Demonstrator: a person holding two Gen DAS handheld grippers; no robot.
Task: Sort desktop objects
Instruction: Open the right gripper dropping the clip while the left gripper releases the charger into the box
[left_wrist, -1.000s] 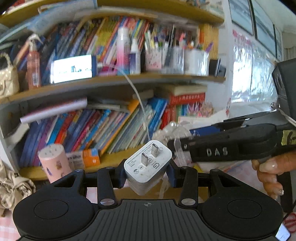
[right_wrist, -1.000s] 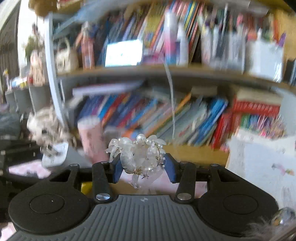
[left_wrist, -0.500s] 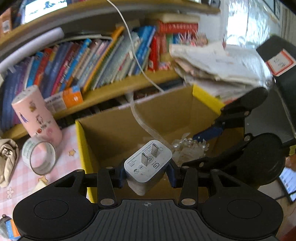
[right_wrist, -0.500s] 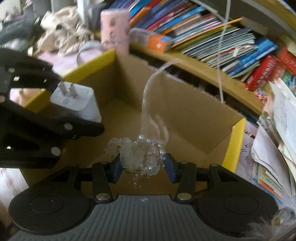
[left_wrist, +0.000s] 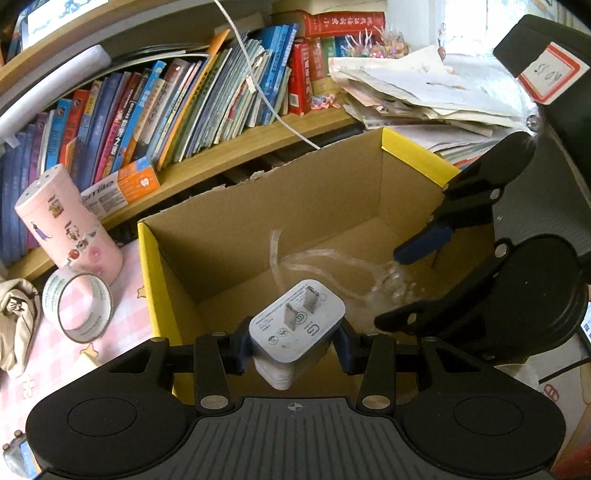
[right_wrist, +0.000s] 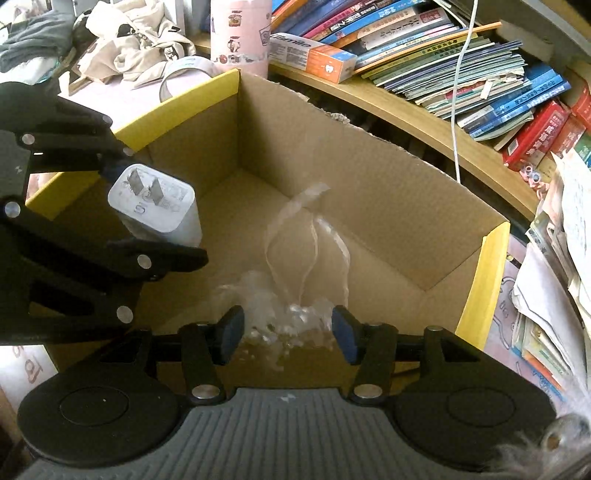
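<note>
A white charger plug (left_wrist: 295, 325), prongs up, sits between the blue pads of my left gripper (left_wrist: 293, 345), which hangs over the near left corner of an open cardboard box (left_wrist: 147, 251) with yellow outer walls. Its jaws are starting to open, though the pads still touch the plug. From the right wrist, the plug (right_wrist: 155, 210) and left gripper (right_wrist: 155, 214) show at the left. My right gripper (right_wrist: 288, 332) is opening over the box (right_wrist: 484, 288). A clear beaded ornament with translucent ribbon (right_wrist: 291, 310) is blurred and loose between the spread pads, also visible as the ornament (left_wrist: 391, 284) under the right gripper (left_wrist: 402, 284).
A pink cylinder (left_wrist: 70, 221), a tape roll (left_wrist: 77, 302) and a toothpaste carton (left_wrist: 118, 188) stand left of the box on a pink checked cloth. Behind it runs a wooden shelf of books (left_wrist: 184, 103) with a white cable (left_wrist: 266, 96). Loose papers (left_wrist: 424, 96) pile up at the right.
Both grippers came down from shelf height to just over the box. The right jaws spread and the beaded ornament slipped out of them. The plug stays in the left jaws.
</note>
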